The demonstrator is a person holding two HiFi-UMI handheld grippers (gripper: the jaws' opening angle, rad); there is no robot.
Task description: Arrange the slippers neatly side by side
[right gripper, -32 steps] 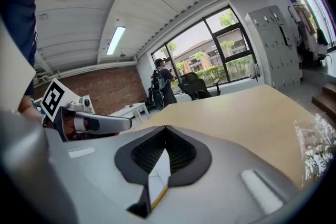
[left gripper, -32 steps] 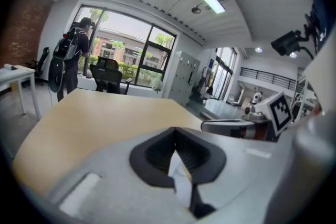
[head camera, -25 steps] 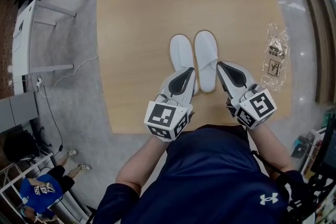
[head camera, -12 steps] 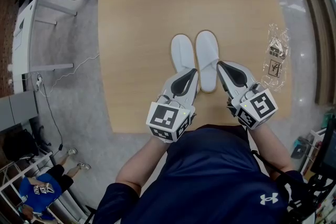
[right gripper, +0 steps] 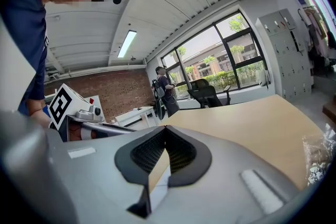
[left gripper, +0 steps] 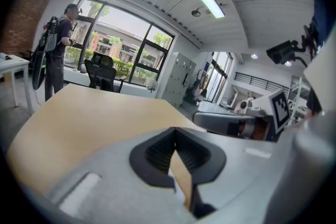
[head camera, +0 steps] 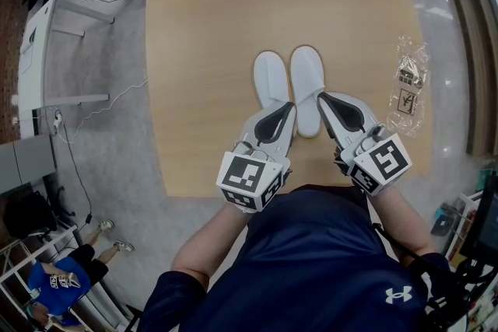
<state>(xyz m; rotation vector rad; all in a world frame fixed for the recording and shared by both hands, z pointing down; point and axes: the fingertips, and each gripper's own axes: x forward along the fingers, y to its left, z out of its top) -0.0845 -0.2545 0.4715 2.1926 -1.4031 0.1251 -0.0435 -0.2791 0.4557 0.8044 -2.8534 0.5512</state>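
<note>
Two white slippers lie side by side on the wooden table (head camera: 202, 27), toes pointing away from me: the left slipper (head camera: 270, 78) and the right slipper (head camera: 306, 82). My left gripper (head camera: 289, 104) hovers at the heel of the left slipper, shut with nothing between its jaws. My right gripper (head camera: 320, 96) is over the heel end of the right slipper, also shut and holding nothing. In the left gripper view the left gripper's tips (left gripper: 175, 129) meet, and in the right gripper view the right gripper's tips (right gripper: 165, 127) meet above the tabletop. The heels of both slippers are hidden under the grippers.
A clear plastic bag (head camera: 408, 82) with small items lies near the table's right edge. Grey floor surrounds the table, with white furniture (head camera: 54, 35) and a cable at the left. A person (left gripper: 55, 50) stands by office chairs beyond the table's far end.
The right gripper has edged slightly left and forward toward the right slipper's heel. The left gripper and both slippers have hardly moved.
</note>
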